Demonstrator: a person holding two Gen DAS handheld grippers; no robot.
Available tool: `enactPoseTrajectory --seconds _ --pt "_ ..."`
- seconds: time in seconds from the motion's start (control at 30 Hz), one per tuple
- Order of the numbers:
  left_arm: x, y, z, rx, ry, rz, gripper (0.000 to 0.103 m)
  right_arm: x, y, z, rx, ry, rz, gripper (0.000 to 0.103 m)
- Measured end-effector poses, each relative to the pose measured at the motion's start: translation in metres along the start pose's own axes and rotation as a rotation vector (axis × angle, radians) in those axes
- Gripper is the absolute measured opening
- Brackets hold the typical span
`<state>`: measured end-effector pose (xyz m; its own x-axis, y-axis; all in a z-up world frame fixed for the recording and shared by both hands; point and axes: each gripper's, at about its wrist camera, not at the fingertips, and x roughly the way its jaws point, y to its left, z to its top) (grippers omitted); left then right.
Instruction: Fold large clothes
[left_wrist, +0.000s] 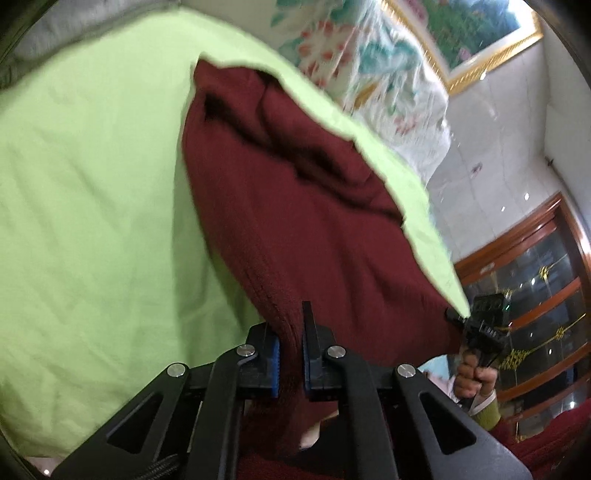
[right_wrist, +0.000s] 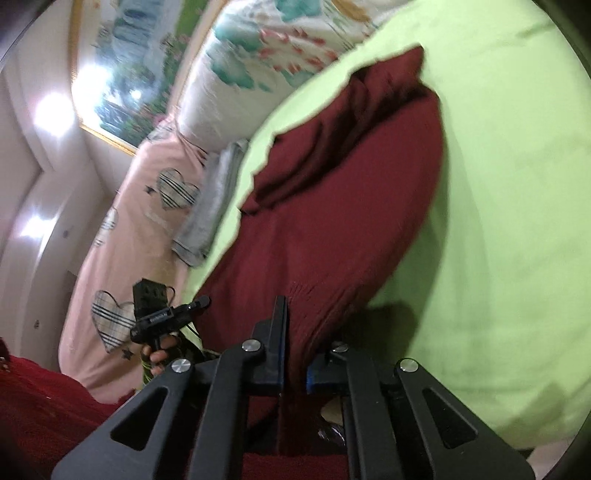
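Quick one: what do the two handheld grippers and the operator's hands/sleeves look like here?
Both grippers, left gripper and right gripper, are matte black linkage frames with triangular cutouts, silver round pivot bolts and blue pads on the inner faces of the fingers. A braided black cable runs under the left one. The right hand is bare with a yellow-green cuff and white inner cuff. The left hand shows only bare fingers.

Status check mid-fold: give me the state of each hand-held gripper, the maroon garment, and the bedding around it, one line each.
Left hand-held gripper: shut on garment hem.
Right hand-held gripper: shut on garment hem.
Garment: maroon, near edge lifted, far part bunched and creased on the sheet.
Sheet: green, spread under the garment, lightly wrinkled.
Floral quilt: piled beyond the sheet.
Grey cloth: crumpled beside the sheet's edge.
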<state>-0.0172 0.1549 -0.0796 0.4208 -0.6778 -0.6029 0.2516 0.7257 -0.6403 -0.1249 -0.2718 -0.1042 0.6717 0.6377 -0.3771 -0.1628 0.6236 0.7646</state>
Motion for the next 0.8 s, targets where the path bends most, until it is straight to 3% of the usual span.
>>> enactPoseTrajectory --seconds 0.2,0.37,0.6,0.8 --pt "-0.027 -0.031 0.053 0.037 -0.151 -0.05 0.007 -0.008 0.019 0.046 -0.041 -0.091 0.075 0.005" --pt "-0.02 -0.049 0.119 0.064 -0.227 -0.07 0.007 -0.004 0.03 0.102 -0.087 -0.156 0.062 0.005" --pt "0.038 -0.031 0.213 -0.04 -0.246 0.005 0.007 0.039 -0.002 0.199 -0.008 -0.193 -0.061 0.005" --pt "0.108 0.014 0.265 -0.112 -0.196 0.143 0.007 0.089 -0.06 0.248 0.121 -0.164 -0.19 0.005"
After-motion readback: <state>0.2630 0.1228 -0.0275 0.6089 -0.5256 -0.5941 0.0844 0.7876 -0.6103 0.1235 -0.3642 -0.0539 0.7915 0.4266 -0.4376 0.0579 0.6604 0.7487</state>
